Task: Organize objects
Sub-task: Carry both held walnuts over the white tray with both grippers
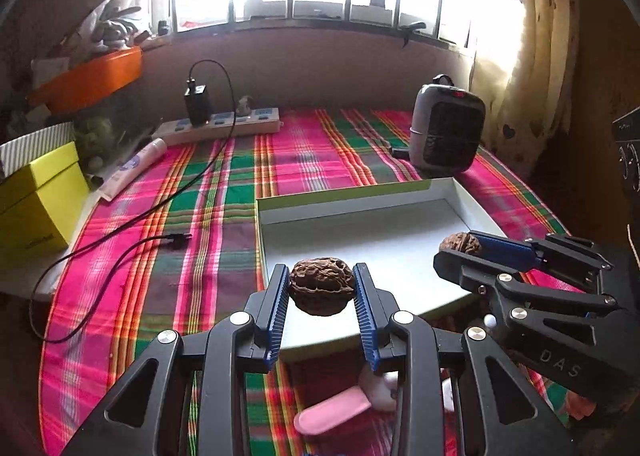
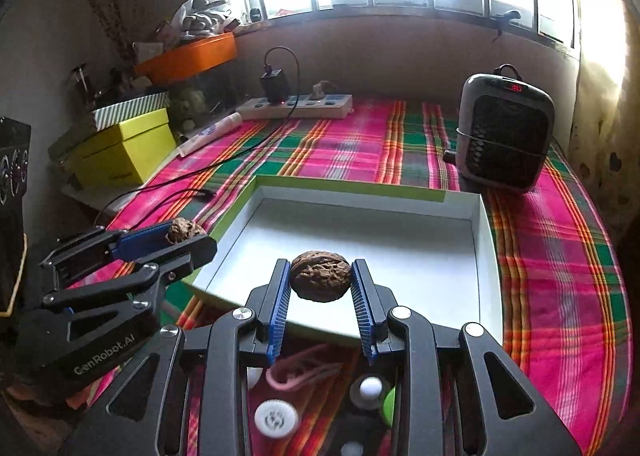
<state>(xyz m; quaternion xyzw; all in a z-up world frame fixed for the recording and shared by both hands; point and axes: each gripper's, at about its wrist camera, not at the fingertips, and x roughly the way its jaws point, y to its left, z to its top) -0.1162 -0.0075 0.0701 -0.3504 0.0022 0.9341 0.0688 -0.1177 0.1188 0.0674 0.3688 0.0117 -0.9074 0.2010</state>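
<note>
My left gripper (image 1: 321, 288) is shut on a brown walnut (image 1: 321, 290) and holds it above the near left edge of a shallow white box lid (image 1: 360, 240). My right gripper (image 2: 321, 282) is shut on a second walnut (image 2: 320, 281) above the lid's near edge (image 2: 360, 248). In the left wrist view the right gripper (image 1: 460, 250) with its walnut (image 1: 460, 243) comes in from the right. In the right wrist view the left gripper (image 2: 188, 238) with its walnut (image 2: 184, 230) comes in from the left. The lid's white floor shows nothing lying on it.
The table wears a pink and green plaid cloth (image 1: 224, 216). A grey heater (image 2: 504, 136) stands back right. A power strip (image 2: 296, 106), a black cable (image 1: 132, 224) and a yellow box (image 2: 124, 148) lie left. Small pink and white items (image 2: 276, 418) lie below the grippers.
</note>
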